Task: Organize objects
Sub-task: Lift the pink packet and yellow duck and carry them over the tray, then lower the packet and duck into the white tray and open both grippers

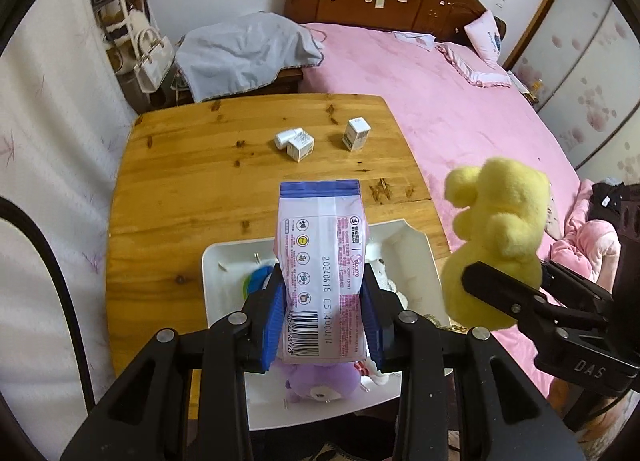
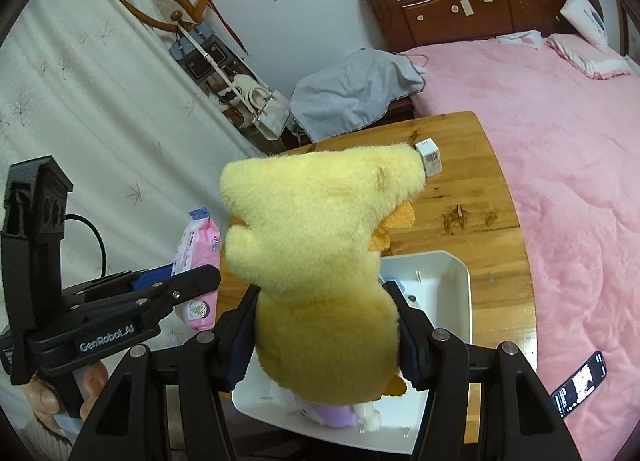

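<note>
My left gripper (image 1: pixel 322 321) is shut on a pink-and-white wipes pack (image 1: pixel 320 261) with a blue top edge, held above the white tray (image 1: pixel 416 245); the pack also shows in the right wrist view (image 2: pixel 198 257). My right gripper (image 2: pixel 328 337) is shut on a yellow plush toy (image 2: pixel 320 261), held above the same tray (image 2: pixel 460 293); the plush shows at the right of the left wrist view (image 1: pixel 496 237). A purple plush (image 1: pixel 320 381) and a white plush lie in the tray under the pack.
The tray sits at the near edge of a wooden table (image 1: pixel 200 181). Small white boxes (image 1: pixel 356 133) and a small bottle (image 1: pixel 286 139) stand at the table's far side. A pink bed (image 1: pixel 460 109) lies to the right, with a phone (image 2: pixel 580 385) on it.
</note>
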